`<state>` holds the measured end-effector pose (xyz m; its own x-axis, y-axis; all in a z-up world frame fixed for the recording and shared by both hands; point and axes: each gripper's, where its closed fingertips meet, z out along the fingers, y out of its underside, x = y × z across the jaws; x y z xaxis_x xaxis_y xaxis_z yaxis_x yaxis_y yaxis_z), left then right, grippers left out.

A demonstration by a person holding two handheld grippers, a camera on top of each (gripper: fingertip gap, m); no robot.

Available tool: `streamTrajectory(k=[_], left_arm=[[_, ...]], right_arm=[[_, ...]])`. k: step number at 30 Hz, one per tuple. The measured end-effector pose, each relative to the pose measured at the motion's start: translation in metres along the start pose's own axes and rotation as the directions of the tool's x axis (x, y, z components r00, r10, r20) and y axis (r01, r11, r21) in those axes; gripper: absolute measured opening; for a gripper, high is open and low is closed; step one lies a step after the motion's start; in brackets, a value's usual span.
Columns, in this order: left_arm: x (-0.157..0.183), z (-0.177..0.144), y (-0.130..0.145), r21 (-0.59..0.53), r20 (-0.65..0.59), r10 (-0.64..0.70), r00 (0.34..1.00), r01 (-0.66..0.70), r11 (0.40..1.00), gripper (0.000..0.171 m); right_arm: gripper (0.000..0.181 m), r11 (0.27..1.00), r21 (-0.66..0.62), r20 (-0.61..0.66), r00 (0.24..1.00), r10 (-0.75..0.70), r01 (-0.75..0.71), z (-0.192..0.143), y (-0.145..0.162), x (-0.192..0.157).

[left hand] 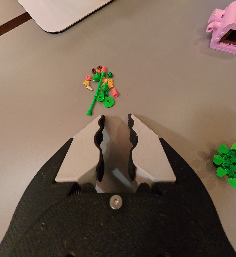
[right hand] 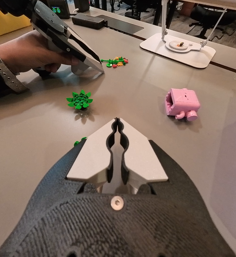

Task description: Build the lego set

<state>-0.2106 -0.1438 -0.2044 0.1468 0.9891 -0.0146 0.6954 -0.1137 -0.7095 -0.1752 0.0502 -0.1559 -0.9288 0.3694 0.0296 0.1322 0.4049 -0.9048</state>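
Left gripper (left hand: 116, 114) was spread and empty, tips low just short of the heap of small green, coral and yellow plastic lego pieces (left hand: 100, 86) on the grey table (left hand: 31, 97), likely lined up for a pick. A ribbed green stem (left hand: 97, 91) lay across the heap. Your right gripper (right hand: 117, 118) was pressed together, pinching nothing, apart from the green leafy rosette (right hand: 79, 101) and pink boxy lego pot (right hand: 182, 103).
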Motion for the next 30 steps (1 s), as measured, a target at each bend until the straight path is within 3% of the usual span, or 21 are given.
streamTrajectory(k=[13, 17, 22, 27, 29, 30], left_arm=[[0.000, 0.004, -0.004, -0.001, 0.010, 0.008, 1.000, -0.008, 1.000, 0.036], [-0.002, 0.015, -0.015, -0.001, 0.017, 0.005, 1.000, -0.005, 1.000, 0.047], [-0.006, 0.017, -0.016, -0.002, 0.041, -0.016, 0.999, 0.016, 1.000, 0.049], [-0.005, 0.017, -0.017, 0.000, 0.013, -0.028, 1.000, 0.028, 1.000, 0.036], [-0.004, 0.017, -0.017, 0.005, 0.012, -0.015, 1.000, 0.015, 1.000, 0.016], [-0.004, 0.017, -0.017, 0.005, 0.025, -0.006, 1.000, 0.005, 1.000, 0.016]], right_arm=[[0.000, 1.000, 0.009, 0.001, 1.000, 0.004, -0.004, -0.001, -0.001, 0.000], [0.000, 1.000, -0.009, 0.004, 1.000, 0.003, -0.003, 0.001, 0.001, 0.000], [0.000, 1.000, -0.007, 0.012, 1.000, 0.021, -0.021, 0.001, 0.001, 0.001], [0.000, 1.000, -0.016, 0.018, 1.000, 0.023, -0.023, 0.003, 0.002, 0.000], [0.000, 1.000, -0.014, 0.019, 1.000, 0.020, -0.019, 0.002, 0.001, 0.000], [0.000, 1.000, -0.011, 0.019, 1.000, 0.018, -0.018, 0.002, 0.001, 0.000]])
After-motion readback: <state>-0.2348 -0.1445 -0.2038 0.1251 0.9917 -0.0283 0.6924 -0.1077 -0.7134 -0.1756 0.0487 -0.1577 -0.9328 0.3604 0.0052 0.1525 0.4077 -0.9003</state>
